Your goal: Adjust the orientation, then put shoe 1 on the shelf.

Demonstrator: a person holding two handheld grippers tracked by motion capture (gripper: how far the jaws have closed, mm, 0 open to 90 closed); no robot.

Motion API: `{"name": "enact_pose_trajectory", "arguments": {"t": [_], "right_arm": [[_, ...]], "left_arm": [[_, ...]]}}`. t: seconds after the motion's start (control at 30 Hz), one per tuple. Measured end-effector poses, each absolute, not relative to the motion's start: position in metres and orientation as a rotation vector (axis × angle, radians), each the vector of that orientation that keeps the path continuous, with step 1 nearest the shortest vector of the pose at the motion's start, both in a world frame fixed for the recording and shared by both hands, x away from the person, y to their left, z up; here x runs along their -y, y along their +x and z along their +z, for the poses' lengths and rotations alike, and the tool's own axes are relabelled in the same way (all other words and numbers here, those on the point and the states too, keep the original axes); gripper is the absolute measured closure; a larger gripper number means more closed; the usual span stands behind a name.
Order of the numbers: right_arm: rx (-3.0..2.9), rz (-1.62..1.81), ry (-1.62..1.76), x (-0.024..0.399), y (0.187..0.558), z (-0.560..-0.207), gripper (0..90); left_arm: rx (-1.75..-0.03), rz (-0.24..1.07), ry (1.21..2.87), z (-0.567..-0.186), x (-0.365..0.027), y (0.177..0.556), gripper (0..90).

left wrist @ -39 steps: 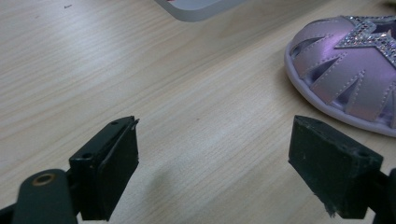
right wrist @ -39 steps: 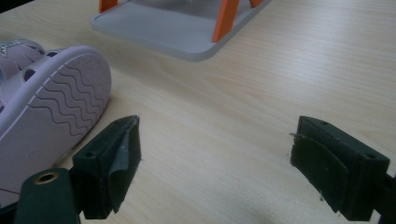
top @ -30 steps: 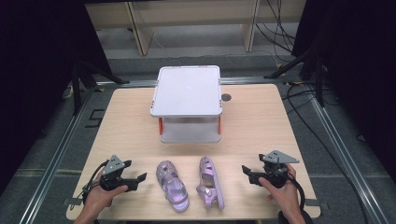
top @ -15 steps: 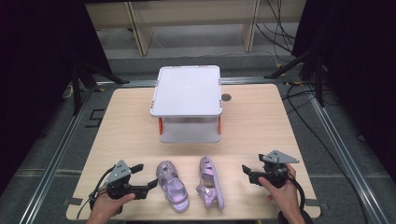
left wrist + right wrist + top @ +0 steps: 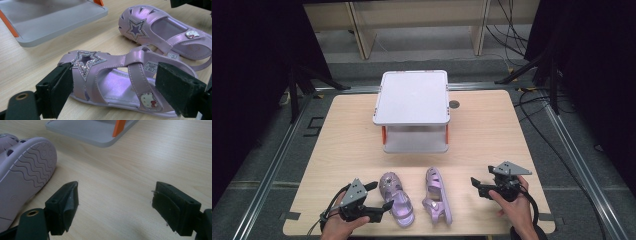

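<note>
Lilac and glossy, two small sandals lie on the pale wooden desk (image 5: 337, 150) near its front edge. The left sandal (image 5: 396, 200) sits upright with a glittery star on its toe and a little cat badge on its strap. The left tool (image 5: 377, 200) has its black jaws spread wide on either side of that sandal's front half, one jaw right against the toe edge and the other beside the strap; they are not pressed shut on it. The right sandal (image 5: 436, 194) lies just beside the first, tipped onto its side, so its wavy sole faces the right tool (image 5: 475, 186). That tool sits near the front right corner, jaws wide apart over bare wood, a little way off the sole.

Toward the middle of the desk stands a white storage box (image 5: 414, 112) with orange clips at its corners and a flat lid (image 5: 413, 95) on top. What it holds cannot be seen.
</note>
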State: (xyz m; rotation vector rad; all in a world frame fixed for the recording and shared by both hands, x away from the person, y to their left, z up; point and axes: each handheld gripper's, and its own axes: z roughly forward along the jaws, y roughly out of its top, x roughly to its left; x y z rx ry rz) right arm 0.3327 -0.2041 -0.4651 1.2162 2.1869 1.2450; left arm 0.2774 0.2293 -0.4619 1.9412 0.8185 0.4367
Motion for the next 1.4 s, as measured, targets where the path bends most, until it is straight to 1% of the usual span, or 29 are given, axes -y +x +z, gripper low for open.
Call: {"name": "enact_pose_trajectory", "arguments": {"t": [0.1, 0.17, 0.27, 0.33, 0.4, 0.47, 0.63, 0.7, 0.77, 0.83, 0.87, 0.9, 1.07, 1.13, 1.17, 1.2, 1.27, 1.3, 1.37, 1.4], "right_arm": [[-2.178, 1.240, 1.199, 0.206, 0.333, -0.465, 21.0], [-2.182, 1.248, 1.193, 0.205, 0.334, -0.465, 21.2], [-2.184, 1.241, 1.193, 0.205, 0.334, -0.466, 21.2], [-2.185, 1.238, 1.194, 0.205, 0.334, -0.466, 21.2], [-2.183, 1.242, 1.195, 0.205, 0.334, -0.466, 21.3], [-2.184, 1.244, 1.195, 0.205, 0.334, -0.465, 21.3], [-2.185, 1.241, 1.197, 0.205, 0.334, -0.466, 21.3], [-2.185, 1.248, 1.199, 0.205, 0.334, -0.466, 21.3], [-2.184, 1.246, 1.199, 0.206, 0.334, -0.466, 21.3], [-2.180, 1.254, 1.200, 0.205, 0.334, -0.466, 21.3], [-2.182, 1.243, 1.200, 0.206, 0.334, -0.465, 21.3], [-2.183, 1.246, 1.200, 0.206, 0.334, -0.466, 21.3], [-2.170, 1.273, 1.249, 0.203, 0.333, -0.467, 21.3], [-2.178, 1.238, 1.207, 0.206, 0.334, -0.466, 21.3], [-2.179, 1.246, 1.208, 0.206, 0.334, -0.466, 21.3], [-2.179, 1.246, 1.208, 0.206, 0.334, -0.466, 21.3], [-2.181, 1.248, 1.208, 0.206, 0.334, -0.466, 21.3], [-2.180, 1.246, 1.207, 0.206, 0.334, -0.466, 21.3], [-2.182, 1.249, 1.206, 0.206, 0.334, -0.466, 21.3], [-2.186, 1.248, 1.200, 0.206, 0.335, -0.466, 21.4]], "left_arm": [[-0.800, 0.467, 1.968, -0.463, -0.225, 0.277, 14.6], [-0.799, 0.462, 1.959, -0.464, -0.224, 0.277, 14.4], [-0.772, 0.485, 2.005, -0.464, -0.225, 0.277, 14.4], [-0.797, 0.463, 1.983, -0.464, -0.223, 0.275, 14.7], [-0.786, 0.480, 1.990, -0.463, -0.223, 0.275, 14.7], [-0.780, 0.484, 2.019, -0.462, -0.226, 0.275, 14.7], [-0.795, 0.502, 2.031, -0.459, -0.234, 0.277, 14.8], [-0.814, 0.505, 2.010, -0.458, -0.237, 0.277, 14.8], [-0.792, 0.522, 2.026, -0.457, -0.241, 0.278, 16.3], [-0.798, 0.503, 2.006, -0.458, -0.240, 0.277, 16.5], [-0.784, 0.517, 2.024, -0.457, -0.241, 0.278, 16.6], [-0.781, 0.516, 2.007, -0.458, -0.239, 0.278, 16.6], [-0.757, 0.493, 2.024, -0.458, -0.232, 0.276, 16.7], [-0.730, 0.480, 2.016, -0.459, -0.226, 0.275, 16.7], [-0.723, 0.482, 2.008, -0.459, -0.223, 0.274, 20.0], [-0.707, 0.489, 2.015, -0.458, -0.222, 0.274, 20.0], [-0.696, 0.532, 2.021, -0.459, -0.222, 0.276, 22.7], [-0.689, 0.534, 2.033, -0.460, -0.222, 0.278, 26.6], [-0.691, 0.527, 2.052, -0.463, -0.223, 0.280, 28.0], [-0.679, 0.542, 2.045, -0.463, -0.223, 0.280, 32.2]]}}
